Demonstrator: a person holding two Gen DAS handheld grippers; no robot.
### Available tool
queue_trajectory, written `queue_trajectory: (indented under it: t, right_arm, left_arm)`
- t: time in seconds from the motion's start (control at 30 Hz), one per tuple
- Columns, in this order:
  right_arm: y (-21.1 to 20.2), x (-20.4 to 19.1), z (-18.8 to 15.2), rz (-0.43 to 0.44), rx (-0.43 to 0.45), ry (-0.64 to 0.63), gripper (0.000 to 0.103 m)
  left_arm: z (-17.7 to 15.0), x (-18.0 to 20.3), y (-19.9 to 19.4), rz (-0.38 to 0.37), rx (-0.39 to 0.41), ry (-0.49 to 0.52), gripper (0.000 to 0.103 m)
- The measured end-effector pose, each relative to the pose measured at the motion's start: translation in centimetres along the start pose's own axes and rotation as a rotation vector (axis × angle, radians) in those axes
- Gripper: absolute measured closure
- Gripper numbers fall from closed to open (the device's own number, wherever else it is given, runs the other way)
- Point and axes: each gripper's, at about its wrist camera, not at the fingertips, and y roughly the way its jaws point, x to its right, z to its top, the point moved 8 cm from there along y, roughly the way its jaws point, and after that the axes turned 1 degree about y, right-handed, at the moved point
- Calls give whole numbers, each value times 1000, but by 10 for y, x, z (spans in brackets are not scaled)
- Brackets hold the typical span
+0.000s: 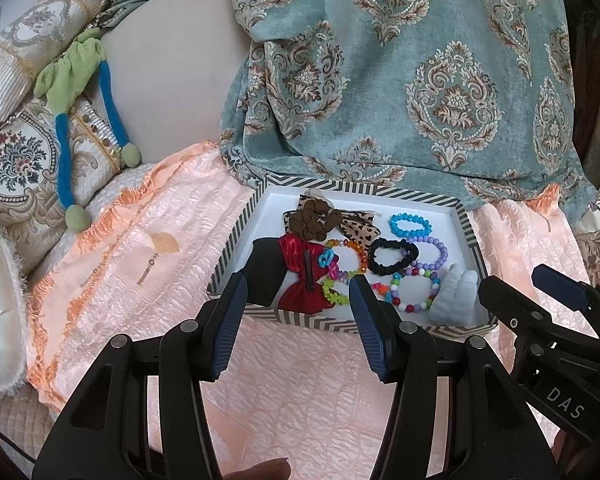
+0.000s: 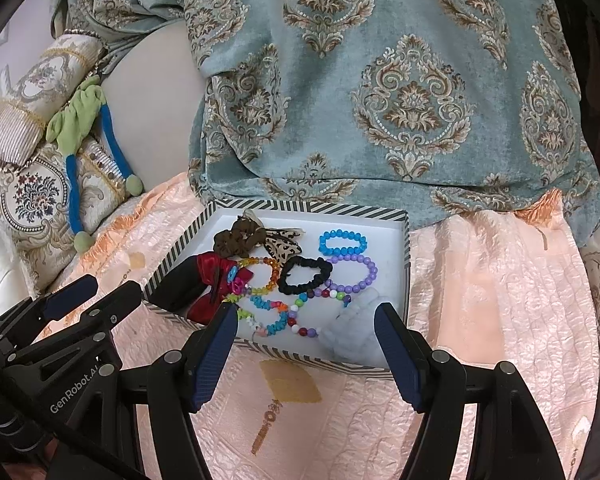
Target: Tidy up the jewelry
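Left gripper (image 1: 298, 286) fingers wide, empty; right gripper (image 2: 306, 318) likewise. Striped-rim white cardboard tray (image 2: 406, 240) just ahead. Hazard: beaded bracelets (image 2: 300, 304) overlap between fingers; closing may snag several, dragging black fabric scrunchie (image 2: 305, 276).

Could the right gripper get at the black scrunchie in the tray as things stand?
Probably yes. The right gripper is open and empty near the tray, and the black scrunchie lies on top, though bead bracelets crowd around it.
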Motion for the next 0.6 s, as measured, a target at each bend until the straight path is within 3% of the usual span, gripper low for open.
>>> queue_trajectory:
  t: [0.6]
  right_arm:
    - [1, 0, 0, 1, -2, -2, 34]
  left_arm:
    - [0, 3, 1, -5, -9, 2, 50]
